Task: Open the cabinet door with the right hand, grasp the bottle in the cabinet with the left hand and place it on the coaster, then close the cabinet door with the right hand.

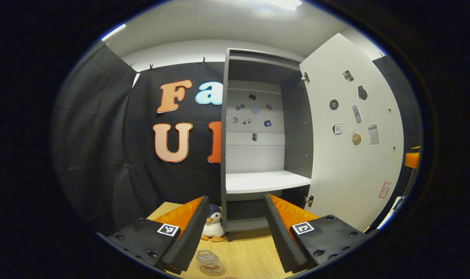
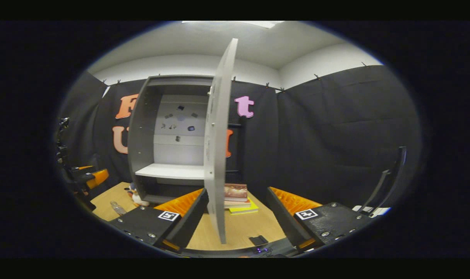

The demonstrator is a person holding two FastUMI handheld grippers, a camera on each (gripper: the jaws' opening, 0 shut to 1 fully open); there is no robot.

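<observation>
The grey cabinet stands open, and its white shelf is bare. Its white door is swung out to the right. A clear bottle stands upright on the wooden table, below and just in front of my left gripper, which is open and holds nothing. A thin brownish disc seems to lie under the bottle's base. In the right gripper view the door shows edge-on between the fingers of my open right gripper, close to its left finger. The bottle stands far left on the table.
A penguin plush sits at the cabinet's left foot. A stack of books lies on the table behind the door. The other gripper shows at the left edge of the right gripper view. Black cloth walls close in the booth.
</observation>
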